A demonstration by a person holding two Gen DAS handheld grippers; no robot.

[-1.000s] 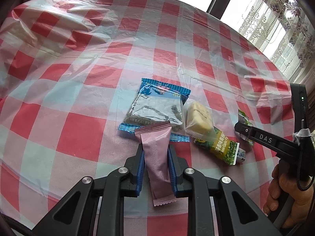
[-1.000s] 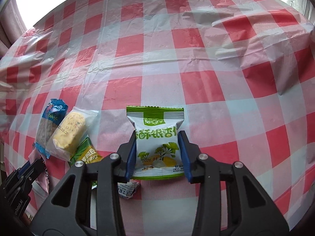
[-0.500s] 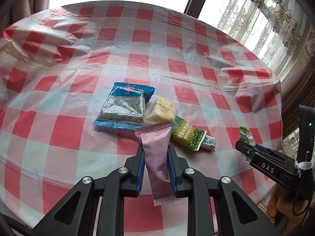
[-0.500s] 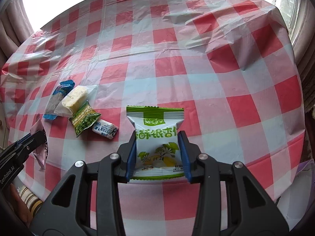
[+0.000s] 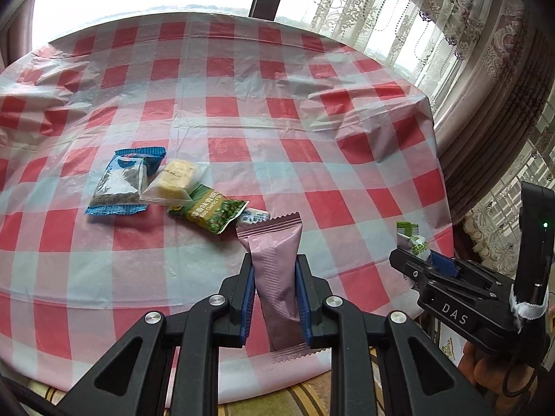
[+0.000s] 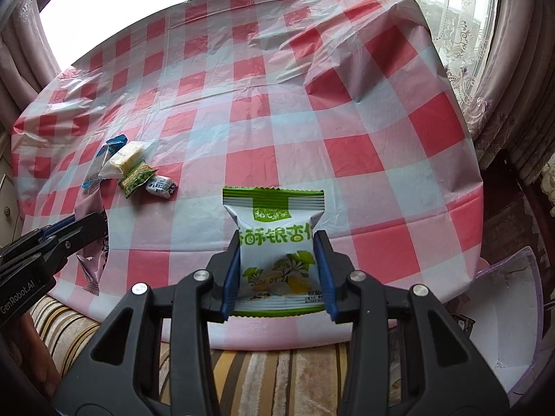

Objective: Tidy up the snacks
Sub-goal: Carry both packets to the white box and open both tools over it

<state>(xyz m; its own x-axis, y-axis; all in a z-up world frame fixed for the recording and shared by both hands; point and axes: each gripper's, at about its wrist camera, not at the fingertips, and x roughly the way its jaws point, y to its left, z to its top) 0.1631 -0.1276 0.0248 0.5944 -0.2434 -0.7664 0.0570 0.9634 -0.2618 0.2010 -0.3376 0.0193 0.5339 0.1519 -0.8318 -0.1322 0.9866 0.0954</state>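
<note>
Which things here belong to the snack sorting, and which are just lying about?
Job:
- pink packet, in left gripper
- green-and-white packet, in right gripper
- blue packet, yellow cake, green pea packet, small white candy, all on the table

Lying about:
- checked tablecloth
- lace curtains
- striped cushion

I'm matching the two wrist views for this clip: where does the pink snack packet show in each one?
Left wrist view: the pink snack packet stands bottom centre, clamped in the left hand-held gripper.
Right wrist view: it hangs at the left edge, partly hidden behind that hand-held gripper.
Shared landmark: the dark green snack packet lying on the checked tablecloth, up and left of the pink one in the left view, up and right in the other.
</note>
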